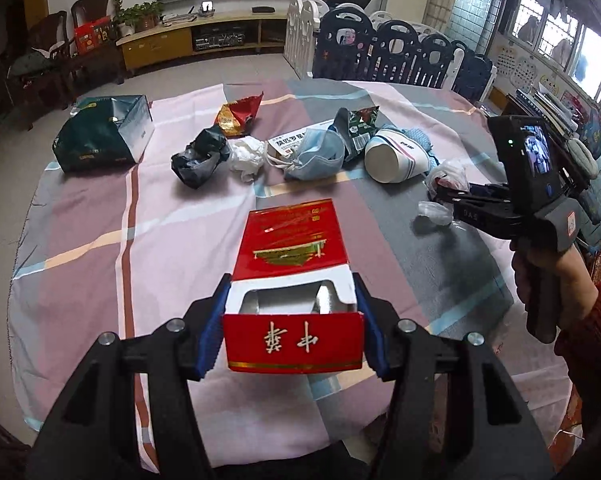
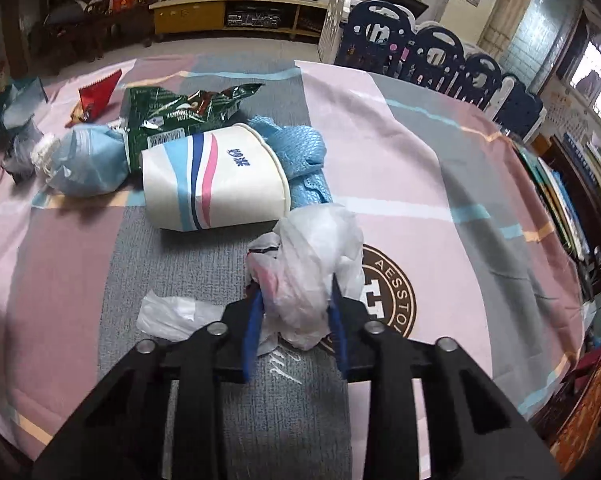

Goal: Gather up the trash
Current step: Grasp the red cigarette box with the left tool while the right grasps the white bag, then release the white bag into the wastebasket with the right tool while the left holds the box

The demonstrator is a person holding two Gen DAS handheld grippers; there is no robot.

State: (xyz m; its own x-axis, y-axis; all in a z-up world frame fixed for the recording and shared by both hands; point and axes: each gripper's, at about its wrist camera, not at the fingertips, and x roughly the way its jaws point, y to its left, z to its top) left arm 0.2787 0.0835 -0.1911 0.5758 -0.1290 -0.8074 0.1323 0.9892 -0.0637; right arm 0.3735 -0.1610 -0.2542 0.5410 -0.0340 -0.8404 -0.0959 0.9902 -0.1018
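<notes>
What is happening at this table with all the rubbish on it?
A person is collecting trash with a pair of hand-held tongs. The left tongs are clamped on an open red cigarette box. The right tongs have closed on a crumpled white plastic bag. A paper cup, blue face mask, snack wrappers and other scraps lie on the tablecloth.

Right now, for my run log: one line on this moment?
left gripper: shut on red carton | right gripper: shut on clear plastic bag | paper cup: on its side
</notes>
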